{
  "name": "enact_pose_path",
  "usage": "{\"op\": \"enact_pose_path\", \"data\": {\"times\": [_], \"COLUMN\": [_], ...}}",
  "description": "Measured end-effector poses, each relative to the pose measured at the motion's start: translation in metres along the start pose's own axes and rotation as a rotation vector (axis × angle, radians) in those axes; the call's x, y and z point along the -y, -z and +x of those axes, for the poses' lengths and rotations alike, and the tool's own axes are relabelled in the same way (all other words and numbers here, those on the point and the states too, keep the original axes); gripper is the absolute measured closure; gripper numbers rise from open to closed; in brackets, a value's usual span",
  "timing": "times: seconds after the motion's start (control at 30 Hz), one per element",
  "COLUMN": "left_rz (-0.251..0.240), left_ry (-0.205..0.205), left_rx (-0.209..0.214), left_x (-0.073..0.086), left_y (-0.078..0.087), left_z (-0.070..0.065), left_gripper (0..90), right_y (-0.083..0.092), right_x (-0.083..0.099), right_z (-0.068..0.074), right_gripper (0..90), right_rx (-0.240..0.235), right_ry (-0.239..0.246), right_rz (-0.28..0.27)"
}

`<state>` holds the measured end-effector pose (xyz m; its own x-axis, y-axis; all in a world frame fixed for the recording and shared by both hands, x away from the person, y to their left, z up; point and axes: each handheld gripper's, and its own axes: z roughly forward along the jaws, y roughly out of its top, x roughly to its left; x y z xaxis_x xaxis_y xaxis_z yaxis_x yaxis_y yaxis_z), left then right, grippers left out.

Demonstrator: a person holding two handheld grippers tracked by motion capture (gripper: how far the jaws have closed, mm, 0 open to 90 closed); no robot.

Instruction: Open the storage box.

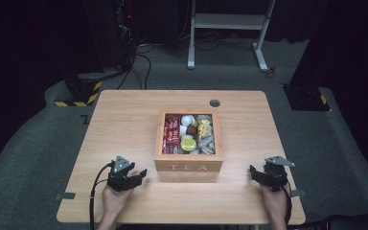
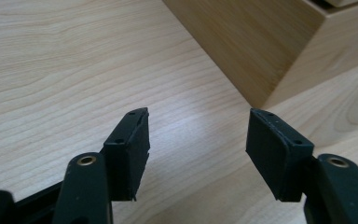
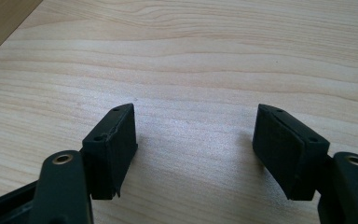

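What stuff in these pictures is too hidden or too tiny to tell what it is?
- High view: the little packets and round things in the open wooden box marked TEA are too small to name.
- Left gripper view: the picture's top edge cuts off the box, so its inside stays hidden.
- Right gripper view: only a corner sliver of the box shows at the top left edge.
- High view: the room behind the light wooden table is too dark.

Bare table either side of the tea box (sole central obstacle).
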<state>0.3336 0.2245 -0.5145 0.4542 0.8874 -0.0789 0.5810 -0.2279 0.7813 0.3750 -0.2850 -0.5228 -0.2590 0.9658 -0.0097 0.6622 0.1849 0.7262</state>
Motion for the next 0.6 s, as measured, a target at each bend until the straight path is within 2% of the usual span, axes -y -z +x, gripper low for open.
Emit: {"op": "enact_pose_path", "data": {"times": [0.23,0.33,0.37,0.47,0.6], "left_rz": [-0.004,-0.014,-0.036,-0.046,-0.046], "left_ry": [-0.010,-0.017,-0.003,-0.006,-0.024], "left_rx": [0.042,0.051,0.065,0.072,0.100], "left_x": [-0.001,-0.001,-0.001,-0.001,-0.001], "left_y": [0.003,0.005,0.007,0.008,0.008], "left_z": [-0.008,-0.013,-0.017,-0.021,-0.029], "left_gripper": [41.9,42.9,44.0,44.8,48.3], "right_y": [0.000,0.000,0.000,0.000,0.000], "right_x": [0.000,0.000,0.000,0.000,0.000], "right_z": [0.000,0.000,0.000,0.000,0.000], "right_gripper": [30.2,30.2,30.2,30.2,30.2], "right_rx": [0.001,0.000,0.000,-0.001,-0.001], "right_ry": [0.001,0.000,0.002,0.002,0.002], "right_rz": [0.001,0.001,0.000,0.000,0.000]}}
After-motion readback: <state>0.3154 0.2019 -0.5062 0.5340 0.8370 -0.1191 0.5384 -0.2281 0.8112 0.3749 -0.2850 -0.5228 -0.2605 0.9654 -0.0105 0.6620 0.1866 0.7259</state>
